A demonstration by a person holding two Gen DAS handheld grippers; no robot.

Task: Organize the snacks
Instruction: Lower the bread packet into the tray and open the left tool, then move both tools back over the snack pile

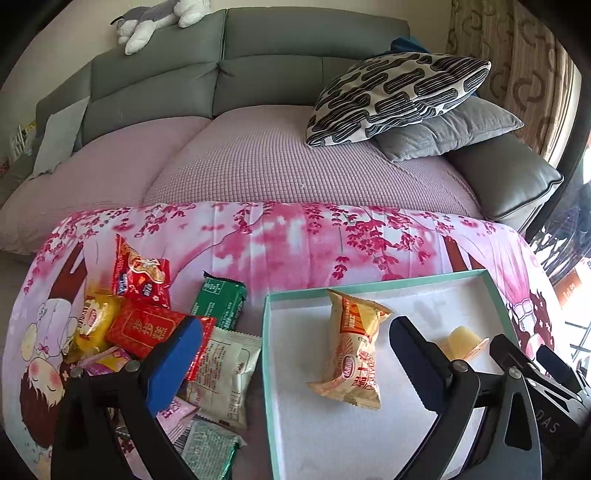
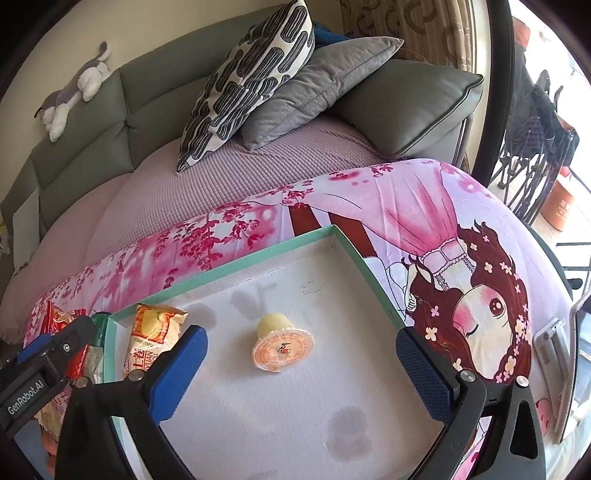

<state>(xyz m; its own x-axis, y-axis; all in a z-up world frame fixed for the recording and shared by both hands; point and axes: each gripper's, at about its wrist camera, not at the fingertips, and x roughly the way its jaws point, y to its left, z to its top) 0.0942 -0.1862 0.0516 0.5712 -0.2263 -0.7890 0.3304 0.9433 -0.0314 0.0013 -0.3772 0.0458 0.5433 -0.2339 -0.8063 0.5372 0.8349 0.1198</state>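
Observation:
A shallow teal-rimmed box (image 1: pixel 388 281) (image 2: pixel 236 264) with a white floor lies on the pink printed cloth. Inside it lie an orange-and-yellow snack packet (image 1: pixel 352 349) (image 2: pixel 153 334) and a small jelly cup (image 2: pixel 281 341) (image 1: pixel 460 341) on its side. My left gripper (image 1: pixel 295 354) is open above the box's left edge, nothing between its fingers. My right gripper (image 2: pixel 301 363) hangs open above the jelly cup, not touching it. Left of the box is a heap of snacks: a red packet (image 1: pixel 142 271), a green bar (image 1: pixel 221 301), a red box-like pack (image 1: pixel 151 328), a pale sachet (image 1: pixel 225 369).
A grey sofa with a mauve cover (image 1: pixel 280 155) stands behind the table. A patterned pillow (image 1: pixel 399 96) and a grey cushion (image 1: pixel 450 129) rest at its right end. A plush toy (image 1: pixel 155 18) lies on the backrest. A white stand (image 2: pixel 557 369) sits right of the box.

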